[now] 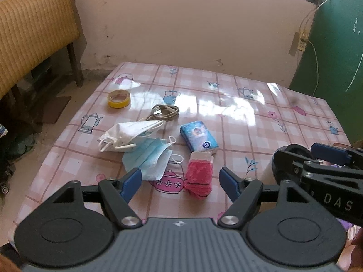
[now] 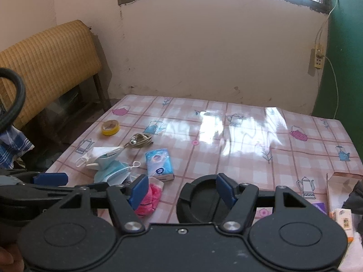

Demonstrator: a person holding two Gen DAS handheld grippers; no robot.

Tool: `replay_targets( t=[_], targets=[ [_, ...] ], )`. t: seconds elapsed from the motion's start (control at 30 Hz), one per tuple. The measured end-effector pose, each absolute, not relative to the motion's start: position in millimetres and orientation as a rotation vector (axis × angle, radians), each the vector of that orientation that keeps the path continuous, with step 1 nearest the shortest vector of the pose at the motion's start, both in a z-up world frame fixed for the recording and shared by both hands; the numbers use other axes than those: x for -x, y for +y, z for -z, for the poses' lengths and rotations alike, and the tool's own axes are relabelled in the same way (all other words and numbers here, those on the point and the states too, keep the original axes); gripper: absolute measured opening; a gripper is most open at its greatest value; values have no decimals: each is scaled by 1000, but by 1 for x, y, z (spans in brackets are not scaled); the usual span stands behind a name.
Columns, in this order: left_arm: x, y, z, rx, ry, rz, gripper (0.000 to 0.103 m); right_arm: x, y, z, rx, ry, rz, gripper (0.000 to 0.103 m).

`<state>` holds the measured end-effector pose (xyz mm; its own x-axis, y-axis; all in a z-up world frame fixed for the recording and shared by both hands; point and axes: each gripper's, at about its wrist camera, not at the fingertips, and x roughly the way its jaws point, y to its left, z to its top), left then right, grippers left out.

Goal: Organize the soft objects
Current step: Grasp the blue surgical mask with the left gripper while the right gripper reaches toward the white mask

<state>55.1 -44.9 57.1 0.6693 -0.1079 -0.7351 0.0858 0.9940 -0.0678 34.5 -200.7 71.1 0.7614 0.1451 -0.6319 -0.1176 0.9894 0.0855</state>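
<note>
On the pink checked tablecloth (image 1: 226,122) lie a white mask (image 1: 127,136), a blue surgical mask (image 1: 147,156), a blue tissue pack (image 1: 199,138) and a red mesh pouch (image 1: 199,176). My left gripper (image 1: 181,181) hovers open just short of them, with the pouch showing between its fingers and untouched. My right gripper (image 2: 182,189) is open and empty, to the right of the pile. The pouch (image 2: 152,195) sits by its left finger, and a black round object (image 2: 199,201) lies under its right finger. The masks (image 2: 109,167) and tissue pack (image 2: 158,163) lie further left.
A yellow tape roll (image 1: 119,98) and a coiled grey cable (image 1: 164,112) lie beyond the masks. A cardboard box (image 2: 340,188) and a small white pack (image 2: 342,219) sit at the table's near right. A wicker bench (image 1: 34,34) stands left, along the wall.
</note>
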Motion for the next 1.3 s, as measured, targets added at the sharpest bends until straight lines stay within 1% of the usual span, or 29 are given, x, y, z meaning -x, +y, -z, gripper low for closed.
replay_targets(
  t=[0.23, 0.43, 0.5, 0.73, 0.97, 1.1, 1.23, 1.3],
  targets=[
    [-54, -25, -45, 50, 840, 114, 78, -34, -184, -56, -55, 720, -180, 78],
    [-51, -9, -39, 60, 828, 107, 78, -31, -164, -52, -3, 690, -190, 78],
    [-50, -2, -39, 76, 817, 118, 82, -29, -161, -56, 8, 670, -200, 78],
    [-53, 25, -37, 115, 789, 94, 85, -24, -152, -65, 19, 635, -230, 78],
    [-76, 47, -13, 120, 829, 65, 87, -16, -154, -65, -2, 627, -238, 78],
    [-94, 41, 0, 141, 852, 90, 90, -13, -155, -63, -19, 627, -243, 78],
    [-120, 27, 14, 109, 867, 74, 90, -10, -153, -62, -13, 627, -251, 78],
    [-132, 23, 20, 139, 873, 76, 91, -10, -154, -61, -14, 629, -249, 78]
  ],
)
